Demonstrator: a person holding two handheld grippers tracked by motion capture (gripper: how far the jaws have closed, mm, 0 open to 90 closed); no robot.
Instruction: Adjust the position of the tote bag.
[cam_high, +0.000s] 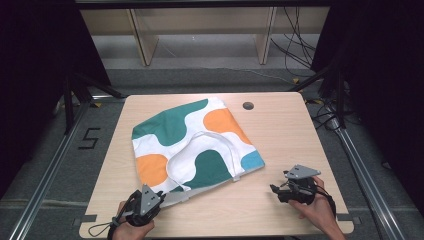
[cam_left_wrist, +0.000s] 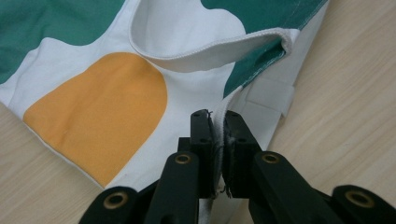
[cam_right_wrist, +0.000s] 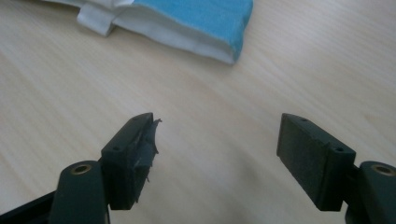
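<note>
Patterned cloth bag (cam_high: 192, 145) (white w/ green, orange & blue blobs) lies flat on the wooden table (cam_high: 285, 130), mid-left, its white strap looped across the top face. Left tool (cam_high: 167, 199) sits at the table's near-left edge, pressed together on the bag's near white edge; in the left gripper view the tool (cam_left_wrist: 218, 154) has a thin fold of white fabric pinched between its pads, orange patch just to the left, green patch & strap tab ahead. Right tool (cam_high: 274, 189) is at the near-right, well apart from the bag, held low over bare table w/ nothing in it. In the right gripper view that tool (cam_right_wrist: 217, 156) is spread wide, bare wood between the pads; the bag's blue corner (cam_right_wrist: 196, 23) lies ahead, not touching.
</note>
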